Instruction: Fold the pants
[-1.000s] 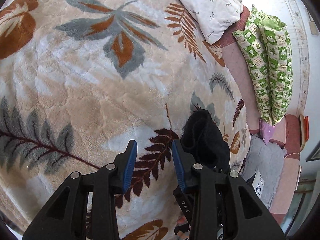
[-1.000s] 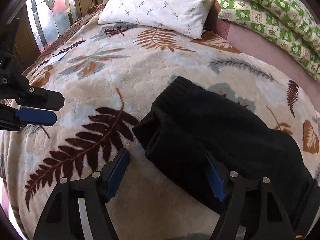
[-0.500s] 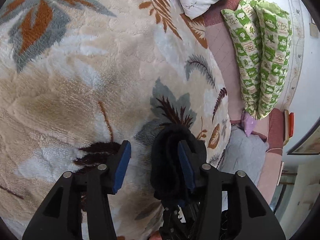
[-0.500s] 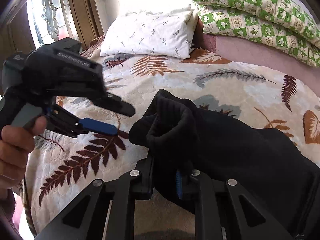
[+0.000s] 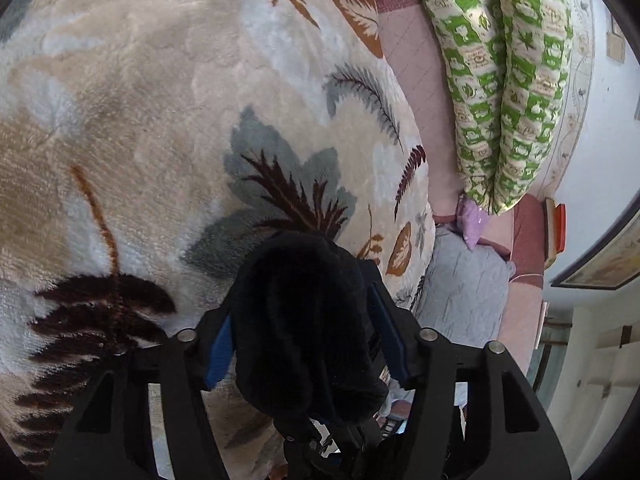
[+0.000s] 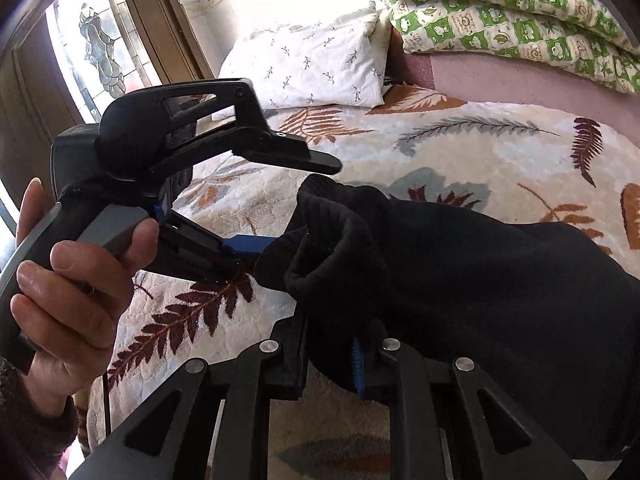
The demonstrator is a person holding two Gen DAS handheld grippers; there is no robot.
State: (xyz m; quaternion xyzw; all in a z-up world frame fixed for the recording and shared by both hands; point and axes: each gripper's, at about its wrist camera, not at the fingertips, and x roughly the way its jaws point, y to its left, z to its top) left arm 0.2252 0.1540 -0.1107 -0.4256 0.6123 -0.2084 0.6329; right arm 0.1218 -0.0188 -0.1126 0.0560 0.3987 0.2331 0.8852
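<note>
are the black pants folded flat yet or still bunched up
Still bunched: the black pants hang lumpy above the blanket, one cuffed end pinched by the right gripper.

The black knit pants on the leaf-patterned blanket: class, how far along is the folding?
Done: the right gripper is clamped on the black knit pants.
In hand: the left gripper has just been closing around the bunched end; whether it grips yet is unclear.
Left: no neat fold shows on the leaf-patterned blanket.
</note>
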